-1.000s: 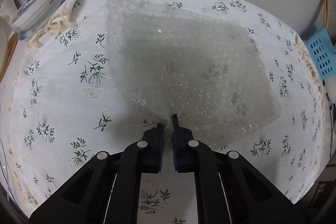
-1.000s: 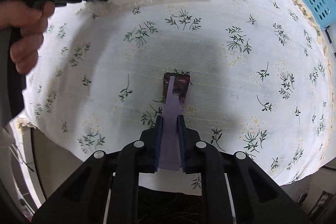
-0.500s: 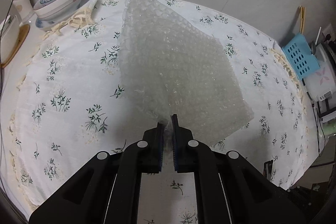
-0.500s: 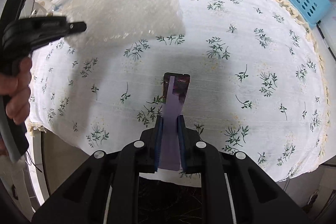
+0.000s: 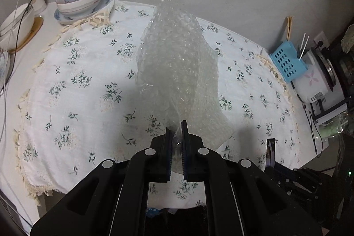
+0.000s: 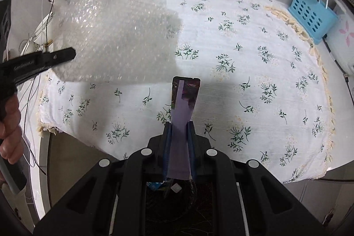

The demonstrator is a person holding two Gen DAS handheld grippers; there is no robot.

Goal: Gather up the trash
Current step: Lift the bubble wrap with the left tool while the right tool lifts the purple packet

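A corner of the bubble wrap [image 5: 177, 63] is gripped in the closed left claw [image 5: 176, 132] and held clear of the desk [image 5: 73, 81]. At 6 o'clock, a purple wrapper [image 6: 182, 107] is clamped in the right claw [image 6: 178, 132]. Both are lifted; binning remains, and a dark bin seems to be below.

Dim, flat indoor light w/ heavy fisheye warp.
You get soft shadows on the tablecloth [image 5: 84, 90] under the bubble wrap [image 5: 177, 68], small glints on its bubbles, dark vignette at corners; edges curve hard, centre stays sharp, slight blur on wrap's top.
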